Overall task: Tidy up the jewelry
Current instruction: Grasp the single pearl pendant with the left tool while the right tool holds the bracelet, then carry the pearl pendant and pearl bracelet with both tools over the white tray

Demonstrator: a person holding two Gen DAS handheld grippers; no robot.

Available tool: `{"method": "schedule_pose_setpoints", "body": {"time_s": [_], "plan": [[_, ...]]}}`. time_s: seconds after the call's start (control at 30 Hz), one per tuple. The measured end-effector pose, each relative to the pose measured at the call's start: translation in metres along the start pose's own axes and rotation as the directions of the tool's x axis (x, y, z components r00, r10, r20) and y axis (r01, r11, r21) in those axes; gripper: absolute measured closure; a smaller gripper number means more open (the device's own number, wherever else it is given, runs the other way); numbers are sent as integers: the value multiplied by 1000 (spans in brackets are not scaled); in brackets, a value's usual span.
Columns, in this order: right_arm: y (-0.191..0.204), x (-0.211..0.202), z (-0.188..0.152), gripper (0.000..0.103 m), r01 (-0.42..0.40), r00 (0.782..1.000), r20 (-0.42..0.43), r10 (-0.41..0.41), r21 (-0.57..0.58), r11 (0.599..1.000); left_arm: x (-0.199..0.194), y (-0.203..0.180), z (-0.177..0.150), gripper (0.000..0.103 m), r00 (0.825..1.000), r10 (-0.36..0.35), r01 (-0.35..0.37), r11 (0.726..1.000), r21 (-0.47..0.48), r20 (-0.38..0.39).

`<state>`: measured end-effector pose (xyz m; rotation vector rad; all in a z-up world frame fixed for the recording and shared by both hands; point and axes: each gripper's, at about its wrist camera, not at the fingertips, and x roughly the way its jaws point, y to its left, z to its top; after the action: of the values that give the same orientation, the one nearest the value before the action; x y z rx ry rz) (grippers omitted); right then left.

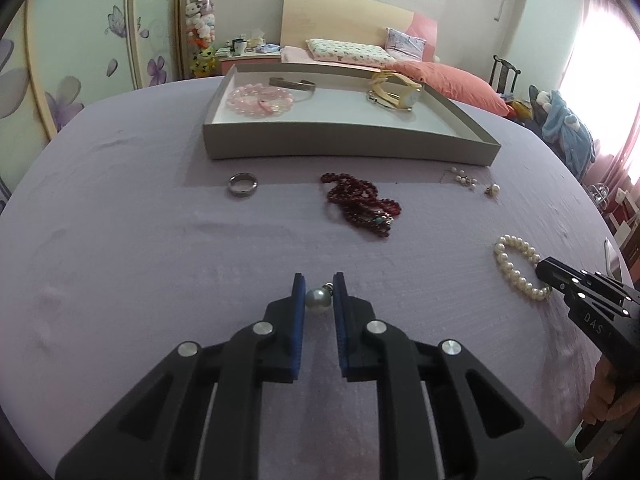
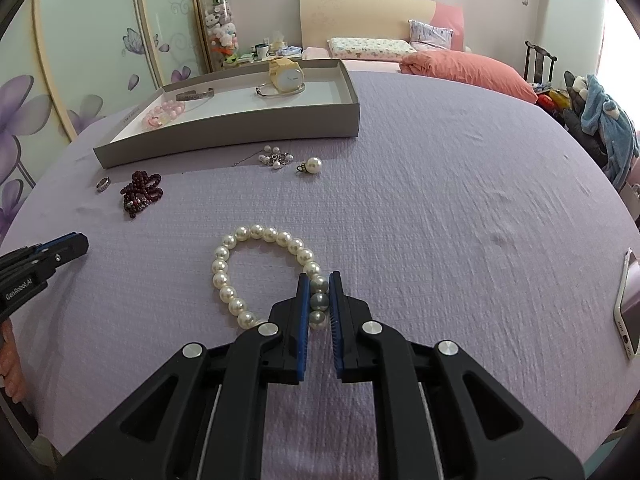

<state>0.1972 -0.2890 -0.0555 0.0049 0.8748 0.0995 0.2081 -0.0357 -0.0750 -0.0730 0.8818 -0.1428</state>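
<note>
My left gripper [image 1: 319, 286] is shut on a grey pearl pendant [image 1: 318, 300] just above the purple cloth. My right gripper [image 2: 319, 285] is shut on the near side of a white pearl bracelet [image 2: 240, 272], which lies on the cloth; it also shows in the left wrist view [image 1: 514, 266]. The grey tray [image 1: 348, 144] holds a pink bead bracelet [image 1: 260, 100], a metal cuff [image 1: 292, 84], a yellow watch [image 2: 285, 74] and a bangle. A dark red bead necklace [image 1: 362, 204], a silver ring [image 1: 242, 185], small pearl earrings [image 2: 275, 158] and a pearl pendant [image 2: 313, 165] lie loose before the tray.
A phone [image 2: 630, 304] lies at the table's right edge. Behind the table are a bed with pink bedding [image 2: 468, 68], a wardrobe with flower print [image 1: 80, 60] and a chair with clothes [image 2: 600, 120].
</note>
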Motion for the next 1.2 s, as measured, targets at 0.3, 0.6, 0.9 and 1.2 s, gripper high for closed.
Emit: {"method": "schedule_pose_setpoints", "body": {"time_s": [0.3, 0.6, 0.9, 1.2], "plan": [[-3, -2, -2, 93, -7, 1000, -1, 7, 9, 1000, -5, 8, -4, 89, 1000, 6, -6, 1000, -24, 10], [-1, -18, -2, 93, -30, 997, 65, 29, 12, 999, -11, 14, -5, 89, 999, 14, -13, 999, -42, 30], [8, -42, 12, 93, -74, 983, 169, 76, -16, 997, -22, 16, -5, 89, 998, 8, -5, 999, -46, 67], [19, -65, 19, 93, -110, 956, 269, 118, -43, 993, -38, 13, -2, 89, 992, 6, -1, 999, -37, 123]]}}
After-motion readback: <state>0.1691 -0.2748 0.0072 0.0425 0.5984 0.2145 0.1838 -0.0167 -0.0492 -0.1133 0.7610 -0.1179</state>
